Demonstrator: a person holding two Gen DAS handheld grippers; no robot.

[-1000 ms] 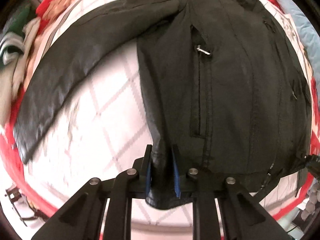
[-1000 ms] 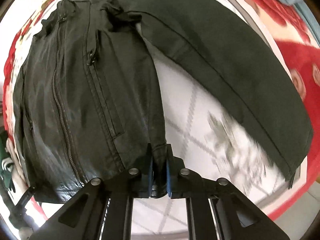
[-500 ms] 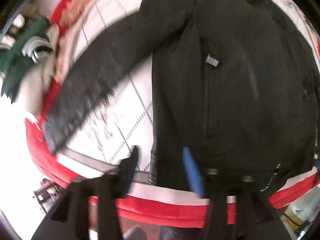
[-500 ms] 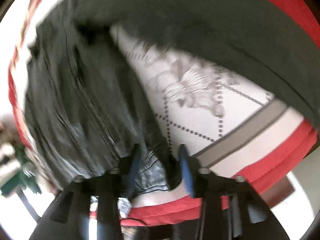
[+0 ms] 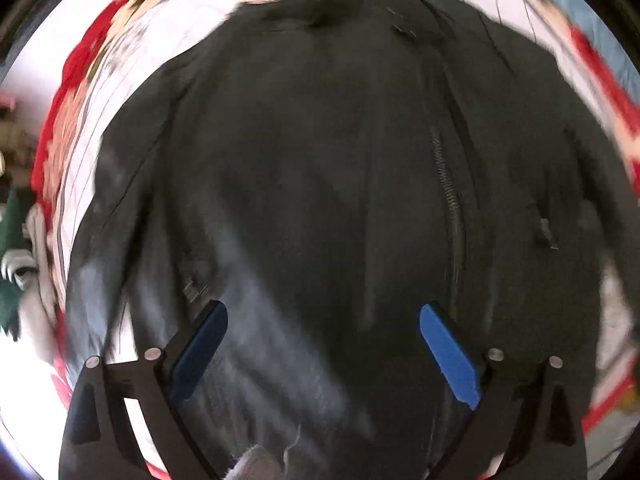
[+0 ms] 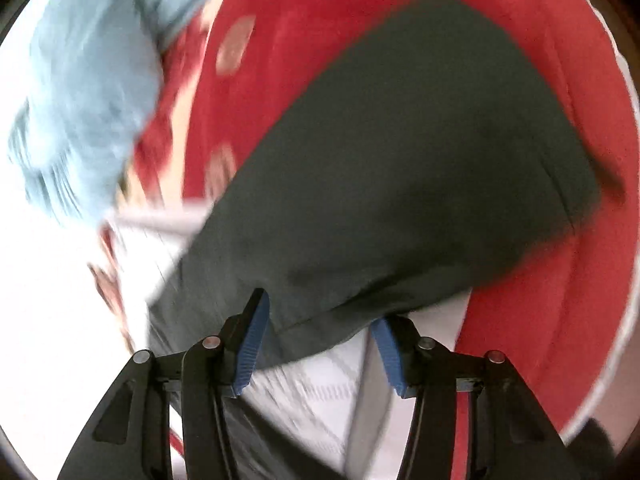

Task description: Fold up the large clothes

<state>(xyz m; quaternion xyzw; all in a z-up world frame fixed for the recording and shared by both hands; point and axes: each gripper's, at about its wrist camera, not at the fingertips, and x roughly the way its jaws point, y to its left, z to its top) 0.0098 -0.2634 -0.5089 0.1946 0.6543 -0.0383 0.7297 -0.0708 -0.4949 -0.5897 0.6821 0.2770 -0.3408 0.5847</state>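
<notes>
A black leather jacket (image 5: 320, 184) lies spread on a red and white patterned bedspread (image 5: 92, 64), filling the left wrist view, with its front zipper (image 5: 452, 200) running down the right side. My left gripper (image 5: 320, 344) is open wide above the jacket's body, its blue pads clear of the cloth. In the right wrist view one black sleeve (image 6: 400, 168) stretches over the red part of the bedspread (image 6: 560, 320). My right gripper (image 6: 320, 344) is open, with the sleeve's near edge between its blue pads. Both views are motion-blurred.
A light blue garment (image 6: 88, 100) lies bunched at the upper left of the right wrist view. A pile of green and white clothes (image 5: 16, 256) sits off the bed's left edge. The bedspread's white border (image 6: 628, 280) marks the bed's right edge.
Both grippers have let go of the jacket's bottom hem and opened wide. The left has moved over the jacket's body; the right has swung out to the sleeve.
</notes>
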